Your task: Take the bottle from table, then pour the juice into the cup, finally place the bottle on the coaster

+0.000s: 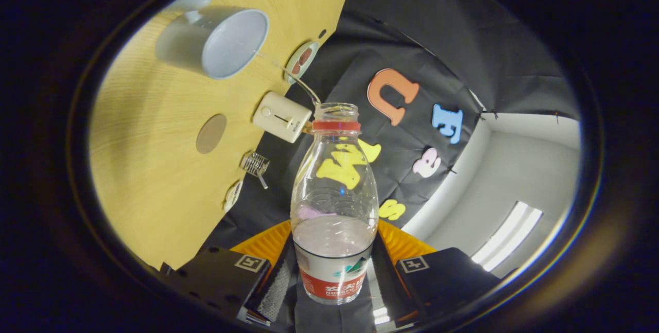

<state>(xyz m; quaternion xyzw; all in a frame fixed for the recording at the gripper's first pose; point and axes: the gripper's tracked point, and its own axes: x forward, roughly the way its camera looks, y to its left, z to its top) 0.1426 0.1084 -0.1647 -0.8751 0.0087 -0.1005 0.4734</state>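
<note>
My gripper [333,280] is shut on a clear plastic bottle [333,204], both fingers pressing on its labelled lower part. The bottle has no cap, a red ring under its neck, and some pale liquid in its lower half. The whole view is rolled over, so the bottle is tipped toward the white cup [219,42] on the wooden table [149,168]. A thin stream of liquid [293,78] arcs from the bottle's mouth to the cup's rim. A round brown coaster [211,133] lies flat on the table between the cup and my fingers.
A small white box with a dial [282,116] sits near the table's back edge by the bottle's neck. A small plate with brown pieces [301,60] lies beyond it. A little metal rack [255,164] and a white oval item [232,195] rest closer to my fingers.
</note>
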